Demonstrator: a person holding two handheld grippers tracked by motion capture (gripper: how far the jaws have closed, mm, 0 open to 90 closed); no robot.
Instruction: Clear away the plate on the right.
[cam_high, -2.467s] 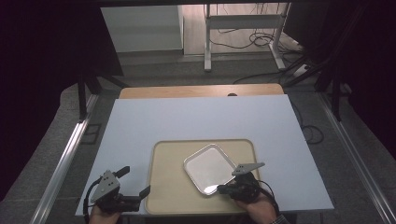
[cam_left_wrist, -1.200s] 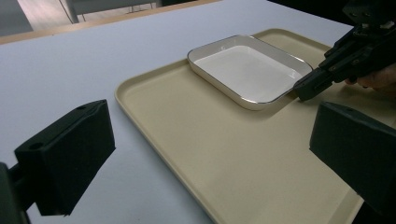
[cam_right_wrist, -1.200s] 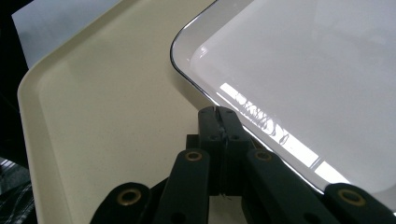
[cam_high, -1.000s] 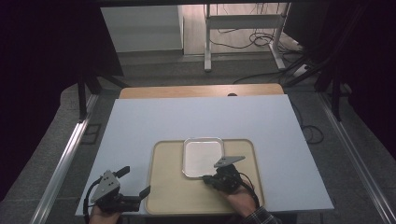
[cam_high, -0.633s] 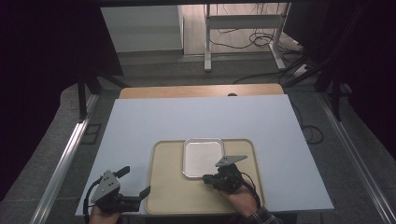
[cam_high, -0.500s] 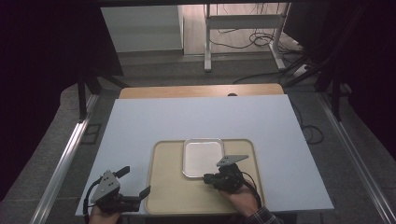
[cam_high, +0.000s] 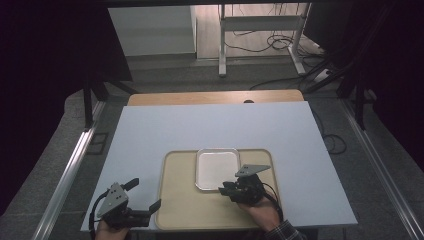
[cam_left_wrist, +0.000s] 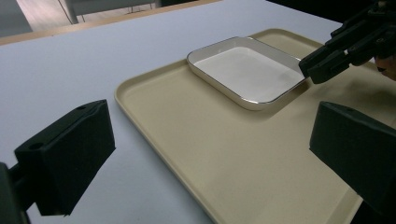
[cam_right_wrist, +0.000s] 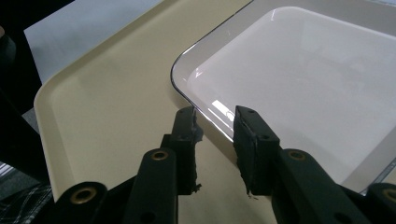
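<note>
Lying flat on a beige serving tray (cam_high: 185, 205), a white rectangular dish (cam_high: 217, 168) with a thin dark rim is seen against the tray's far edge, slightly right of the middle of that edge. The tray itself is set on the pale blue desk (cam_high: 210, 125) at the middle of the near edge, with bare desk surface on its left, right and far sides. The right claw (cam_high: 226, 188) is held by a hand (cam_high: 262, 212) over the tray's right half, at the dish's near right corner. In the right claw view its jaws are seen parted by a narrow gap, with the rim of the dish (cam_right_wrist: 299, 74) running between them; one jaw stands outside the rim over the tray (cam_right_wrist: 107, 107), the other over the dish's inner slope, and neither is seen pressed onto the rim, so nothing is gripped. The left claw (cam_high: 141, 196) is held low at the desk's near left corner, just beside the tray's left edge, its jaws spread wide and empty. In the left claw view the tray (cam_left_wrist: 224, 154) and the dish (cam_left_wrist: 247, 70) are seen between those wide jaws, with the right claw (cam_left_wrist: 322, 63) at the dish's corner beyond.
</note>
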